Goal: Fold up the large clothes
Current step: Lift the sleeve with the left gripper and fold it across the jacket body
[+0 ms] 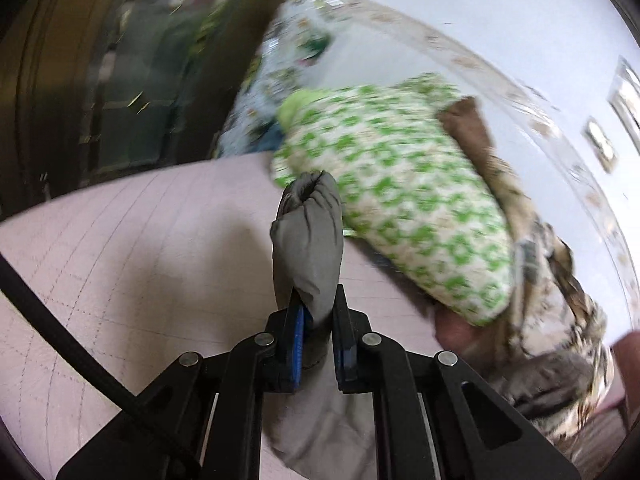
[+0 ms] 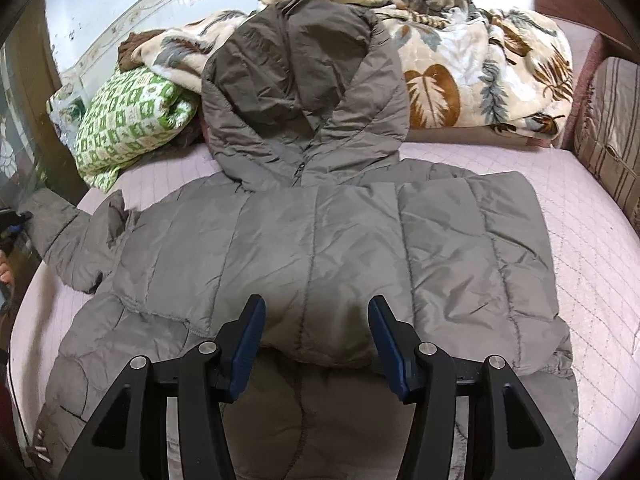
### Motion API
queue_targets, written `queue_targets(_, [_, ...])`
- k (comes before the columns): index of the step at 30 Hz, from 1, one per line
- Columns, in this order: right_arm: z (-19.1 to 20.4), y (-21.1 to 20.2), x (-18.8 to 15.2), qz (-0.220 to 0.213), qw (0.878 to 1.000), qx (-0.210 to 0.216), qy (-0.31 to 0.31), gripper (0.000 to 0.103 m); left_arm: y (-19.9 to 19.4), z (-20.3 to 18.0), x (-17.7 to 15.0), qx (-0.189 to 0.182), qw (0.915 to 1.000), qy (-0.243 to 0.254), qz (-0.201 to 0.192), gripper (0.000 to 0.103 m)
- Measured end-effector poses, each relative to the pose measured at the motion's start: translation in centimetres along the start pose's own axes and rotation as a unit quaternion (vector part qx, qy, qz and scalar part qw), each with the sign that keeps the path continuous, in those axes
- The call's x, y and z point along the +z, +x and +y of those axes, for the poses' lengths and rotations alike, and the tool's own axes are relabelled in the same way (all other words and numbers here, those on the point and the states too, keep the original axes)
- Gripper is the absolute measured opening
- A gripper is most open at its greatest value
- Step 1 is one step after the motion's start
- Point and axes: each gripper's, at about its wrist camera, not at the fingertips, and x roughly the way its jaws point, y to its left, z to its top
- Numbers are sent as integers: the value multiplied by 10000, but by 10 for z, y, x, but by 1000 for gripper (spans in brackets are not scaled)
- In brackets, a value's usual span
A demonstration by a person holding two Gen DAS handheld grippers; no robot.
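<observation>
A grey hooded puffer jacket [image 2: 320,240] lies spread on a pink quilted bed [image 2: 592,264], hood toward the far side. Its right side is folded over the body. Its left sleeve [image 2: 72,240] stretches out to the left edge. My left gripper [image 1: 316,300] is shut on the grey sleeve cuff [image 1: 308,236] and holds it above the bed; it also shows at the far left of the right wrist view [image 2: 16,220]. My right gripper [image 2: 318,320] is open and empty, its jaws wide apart just above the jacket's lower middle.
A green-and-white patterned pillow [image 2: 128,120] and a leaf-print blanket [image 2: 480,68] lie along the far side of the bed by the white wall. A striped cushion [image 2: 608,132] stands at the right. Dark furniture [image 1: 100,80] stands left of the bed.
</observation>
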Motion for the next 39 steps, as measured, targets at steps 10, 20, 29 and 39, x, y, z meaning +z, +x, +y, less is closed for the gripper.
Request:
queue_targets(10, [-25, -27, 14, -230, 9979, 347, 501, 58, -68, -115, -32, -757, 9930, 908, -19, 11])
queue_targets(20, [-60, -61, 29, -582, 9879, 907, 1114, 59, -119, -225, -74, -1458, 9755, 1649, 60, 11])
queue_targets(29, [-112, -84, 30, -819, 9772, 948, 1715, 61, -137, -309, -140, -1945, 9558, 2166, 420, 11])
queue_targets(39, [-157, -88, 24, -827, 9675, 952, 2190, 61, -114, -370, -247, -2120, 9316, 2711, 1167, 11])
